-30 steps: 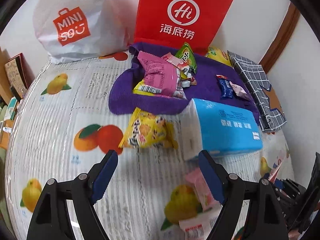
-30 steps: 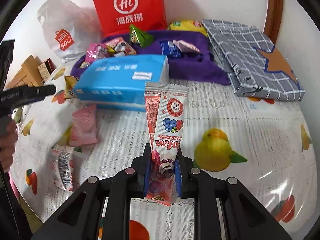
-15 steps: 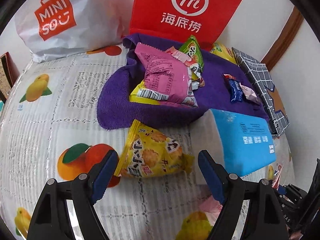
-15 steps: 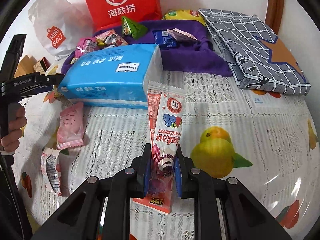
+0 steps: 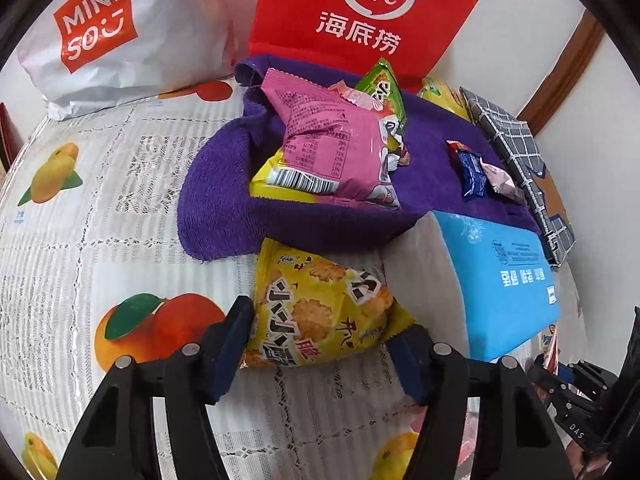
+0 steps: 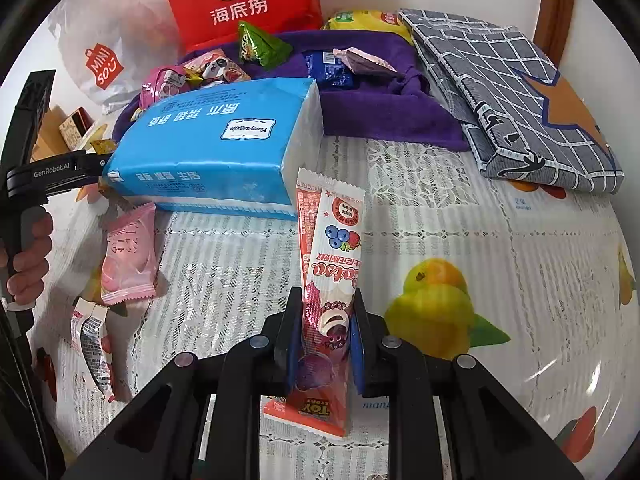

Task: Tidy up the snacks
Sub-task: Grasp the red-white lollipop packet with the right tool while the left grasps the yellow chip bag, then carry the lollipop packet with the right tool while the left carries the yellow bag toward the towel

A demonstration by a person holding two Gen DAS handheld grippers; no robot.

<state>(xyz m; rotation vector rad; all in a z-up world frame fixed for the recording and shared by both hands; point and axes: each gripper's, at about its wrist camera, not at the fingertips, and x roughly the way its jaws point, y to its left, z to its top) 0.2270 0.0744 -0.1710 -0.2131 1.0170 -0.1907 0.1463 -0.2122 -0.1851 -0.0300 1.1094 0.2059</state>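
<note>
You are straddling the crinkly yellow cracker bag [image 5: 320, 312] with your wide-spread left gripper [image 5: 320, 354] to grab it (your right gripper [image 6: 322, 344] is pinching the long pink-and-white candy stick packet [image 6: 330, 280]).

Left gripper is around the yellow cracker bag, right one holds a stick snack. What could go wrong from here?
The left gripper is open, straddling the puffy yellow cracker bag; closing hard may crush the crackers, or the slick film may squirt out. The blue tissue pack sits close beside its right finger and could be nudged. The right gripper pinches the tall stick snack near its lower end, so it may swing or slip.
</note>
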